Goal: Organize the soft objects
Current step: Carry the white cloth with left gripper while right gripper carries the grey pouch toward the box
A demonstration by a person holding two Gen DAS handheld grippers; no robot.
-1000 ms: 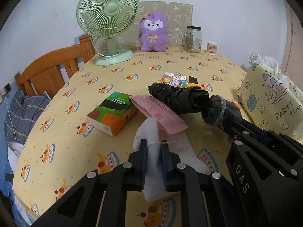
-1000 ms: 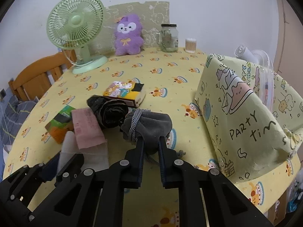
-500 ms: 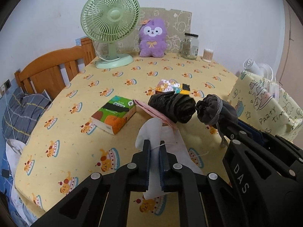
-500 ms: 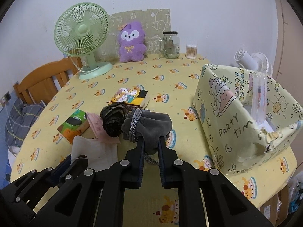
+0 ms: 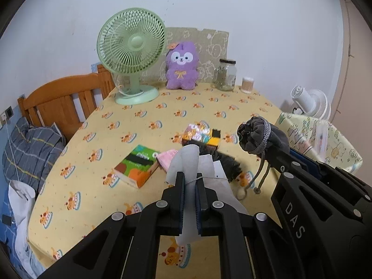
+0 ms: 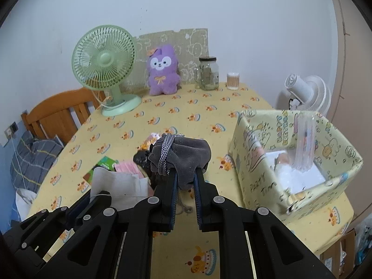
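Note:
My left gripper (image 5: 190,181) is shut on a white cloth pouch (image 5: 186,160) and holds it above the table; the pouch also shows in the right wrist view (image 6: 116,182). My right gripper (image 6: 185,174) is shut on a grey drawstring pouch (image 6: 183,153), lifted above the table; in the left wrist view the grey pouch (image 5: 258,137) hangs at right with its cord dangling. A black bundle (image 5: 229,165) and a pink pack (image 5: 166,158) lie on the table below. A yellow patterned fabric box (image 6: 293,162) stands to the right of the right gripper, with white items inside.
A green tissue pack (image 5: 137,165) and a colourful small box (image 5: 202,136) lie mid-table. A green fan (image 5: 131,53), purple plush (image 5: 182,66), glass jar (image 5: 226,74) and cotton-swab cup (image 5: 247,84) stand at the back. A wooden chair (image 5: 60,100) is at left, a white fan (image 6: 307,95) right.
Both grippers have risen and pulled back with their pouches. The grey pouch has lifted clear of the black bundle, and the fabric box's inside has come into view.

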